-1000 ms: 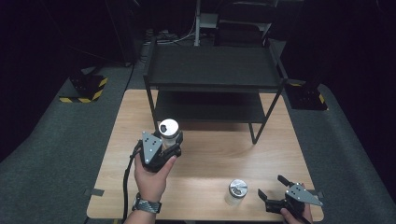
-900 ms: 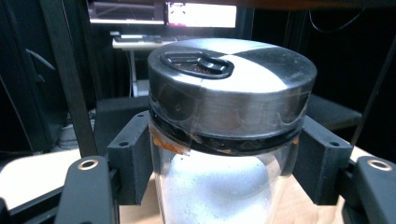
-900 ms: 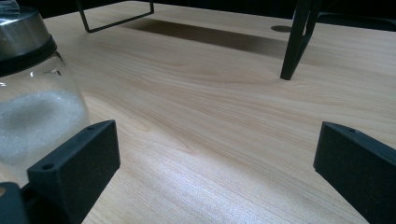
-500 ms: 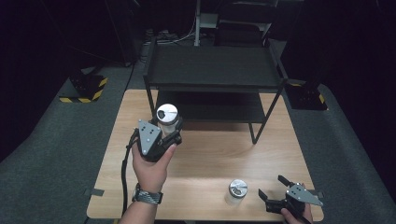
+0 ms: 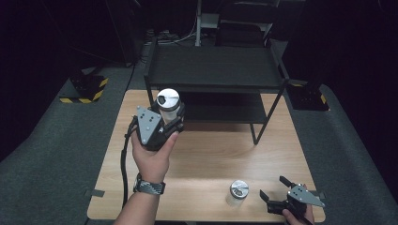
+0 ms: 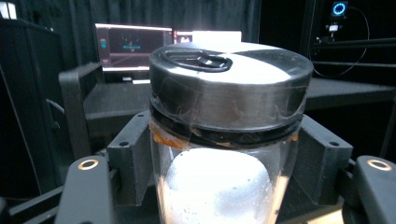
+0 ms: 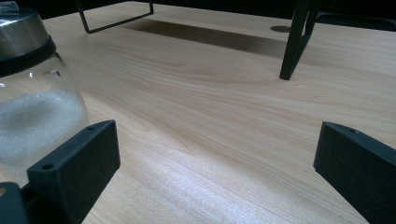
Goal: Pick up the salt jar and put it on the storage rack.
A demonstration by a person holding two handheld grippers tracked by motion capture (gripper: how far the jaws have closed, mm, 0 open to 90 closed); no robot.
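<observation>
From the high view, the left gripper is raised above the wooden table, its jaws clamped on a glass jar with a metal lid, held upright just before the black shelf rack. A second jar stands near the table's front edge, just beside the right gripper, whose jaws are spread.

In the left gripper view, the jar sits squeezed between both jaws, holding what looks like white powder.

In the right gripper view, the second jar stands just outside the left jaw, the jaws wide apart over bare table.
</observation>
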